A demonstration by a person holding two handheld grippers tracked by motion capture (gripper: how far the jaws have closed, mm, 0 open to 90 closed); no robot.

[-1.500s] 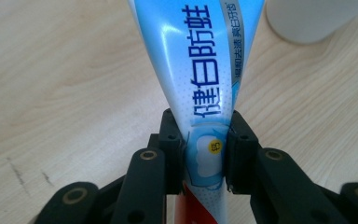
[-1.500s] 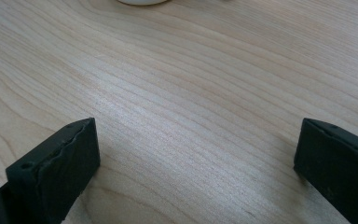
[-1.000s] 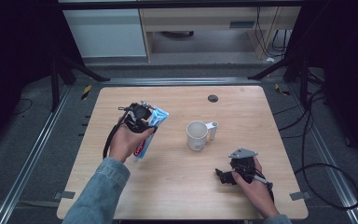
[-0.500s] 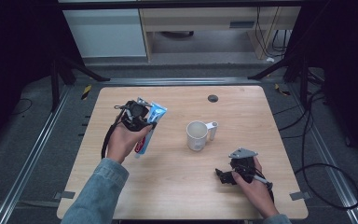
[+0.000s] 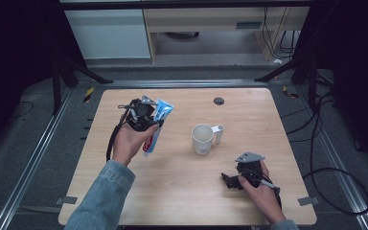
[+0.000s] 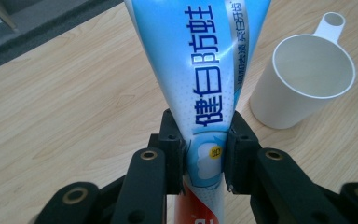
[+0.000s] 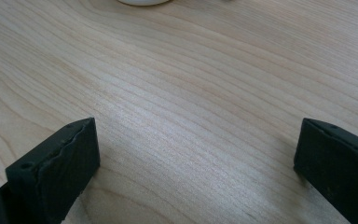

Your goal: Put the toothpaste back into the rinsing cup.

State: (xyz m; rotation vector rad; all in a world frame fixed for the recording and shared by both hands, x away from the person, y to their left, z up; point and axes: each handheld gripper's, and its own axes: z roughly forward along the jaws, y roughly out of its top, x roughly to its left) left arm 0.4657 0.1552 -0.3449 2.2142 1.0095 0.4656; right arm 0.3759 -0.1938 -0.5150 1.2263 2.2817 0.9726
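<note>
Two claws are at work over the wooden bench (image 5: 182,191). In the high view, the left claw (image 5: 146,115) sits in the left-centre of the frame, held up in the person's left hand (image 5: 129,141), and it is clamped on a blue and white toothpaste tube (image 5: 158,125). The tube runs slantwise through the claw: its flat crimped end pokes out toward the upper right of the claw, and its red lower part trails down past the hand. In the left gripper view the two black jaws press on the tube (image 6: 205,88) from either side at the bottom centre of the frame, with the tube widening upward to the top edge. A white cup (image 6: 303,79) with a handle stands at the right of that frame, apart from the tube.

In the high view the cup (image 5: 203,139) stands upright at the middle of the bench, well right of the left claw. The right claw (image 5: 230,181) rests low at the lower right, held by the right hand (image 5: 261,191). Its jaws stand wide apart over bare wood in the right gripper view.
</note>
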